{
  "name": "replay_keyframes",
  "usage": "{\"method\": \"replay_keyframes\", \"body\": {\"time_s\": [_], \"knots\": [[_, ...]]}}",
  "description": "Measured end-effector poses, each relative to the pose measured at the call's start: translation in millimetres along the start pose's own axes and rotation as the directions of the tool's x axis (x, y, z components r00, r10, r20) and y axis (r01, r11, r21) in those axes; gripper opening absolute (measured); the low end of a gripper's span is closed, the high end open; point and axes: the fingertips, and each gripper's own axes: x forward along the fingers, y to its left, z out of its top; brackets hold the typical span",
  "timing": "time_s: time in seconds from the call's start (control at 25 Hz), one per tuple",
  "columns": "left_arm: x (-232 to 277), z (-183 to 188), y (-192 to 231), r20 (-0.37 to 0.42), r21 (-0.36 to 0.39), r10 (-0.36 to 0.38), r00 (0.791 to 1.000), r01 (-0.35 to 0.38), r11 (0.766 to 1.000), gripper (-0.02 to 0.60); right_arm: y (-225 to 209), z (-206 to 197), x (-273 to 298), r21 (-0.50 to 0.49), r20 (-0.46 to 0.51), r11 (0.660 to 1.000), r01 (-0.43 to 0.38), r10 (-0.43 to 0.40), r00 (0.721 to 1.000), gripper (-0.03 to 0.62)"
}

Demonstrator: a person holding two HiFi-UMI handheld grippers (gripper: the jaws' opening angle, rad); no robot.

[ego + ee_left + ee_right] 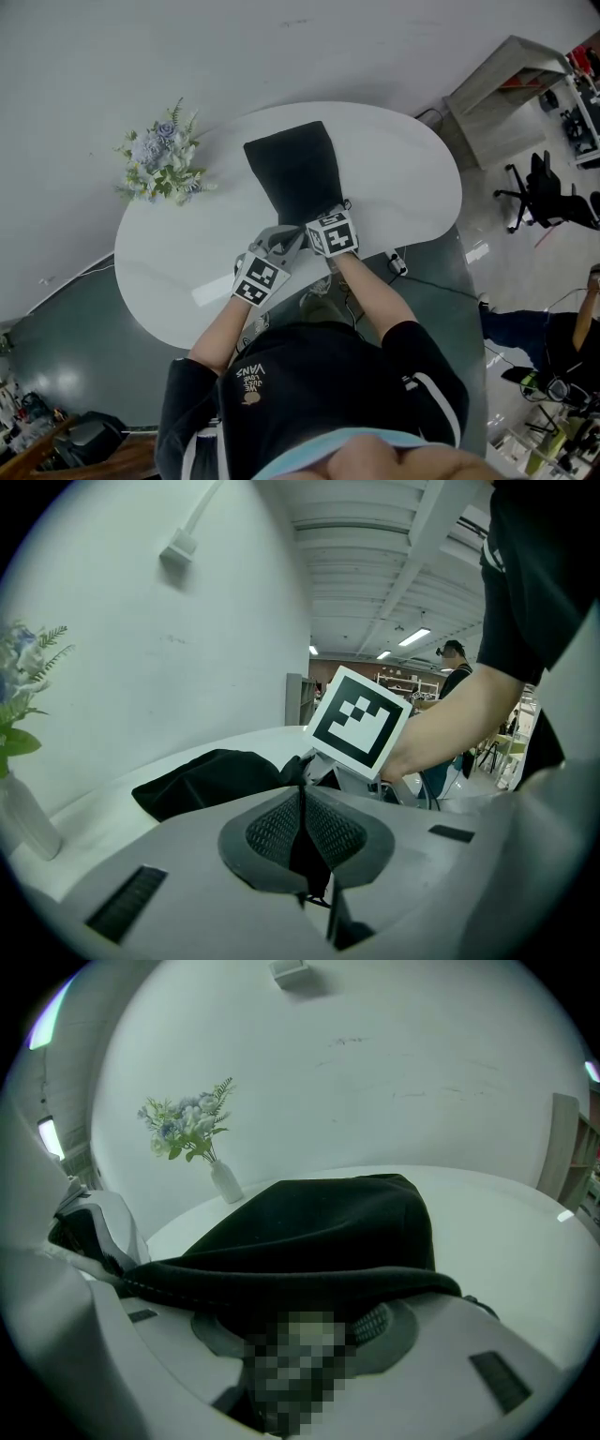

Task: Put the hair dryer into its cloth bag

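On white table (187,253), black cloth bag (295,169), left tongs (302,808) and right tongs (309,1312) both clamped on its mouth edge

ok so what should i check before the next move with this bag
1. left claw pinching the cloth bag at its near edge: ok
2. right claw on the bag's hem: ok, cloth fills it
3. hair dryer inside the bag: cannot tell, none in view
4. bag lying wholly on the table: ok
5. flowers clear of the bag: ok
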Motion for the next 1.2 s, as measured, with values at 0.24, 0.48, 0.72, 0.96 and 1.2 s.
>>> {"method": "replay_keyframes", "body": {"time_s": [0.24, 0.48, 0.72, 0.96, 1.2], "knots": [[6, 1, 10, -0.004, 0.002, 0.03, 1.0, -0.03, 1.0, 0.032, -7, 12, 13, -0.026, -0.003, 1.0, -0.008, 0.008, 1.0, 0.218], [9, -1, 15, -0.02, 0.004, 0.05, 0.999, -0.05, 0.999, 0.032, -11, 18, 22, -0.036, 0.006, 0.999, -0.001, 0.001, 1.0, 0.218], [12, -2, 19, -0.019, 0.005, 0.06, 0.998, -0.059, 0.998, 0.032, -17, 24, 23, -0.024, 0.054, 0.999, 0.027, -0.026, 0.998, 0.218], [13, -1, 16, -0.014, 0.02, 0.043, 0.999, -0.043, 0.999, 0.033, -19, 24, 11, 0.02, 0.108, 0.999, 0.036, -0.038, 0.993, 0.218], [15, 1, 8, -0.006, 0.04, 0.011, 1.0, -0.011, 0.999, 0.032, -34, 22, -14, 0.074, 0.187, 0.99, 0.123, -0.135, 0.973, 0.218]]}}
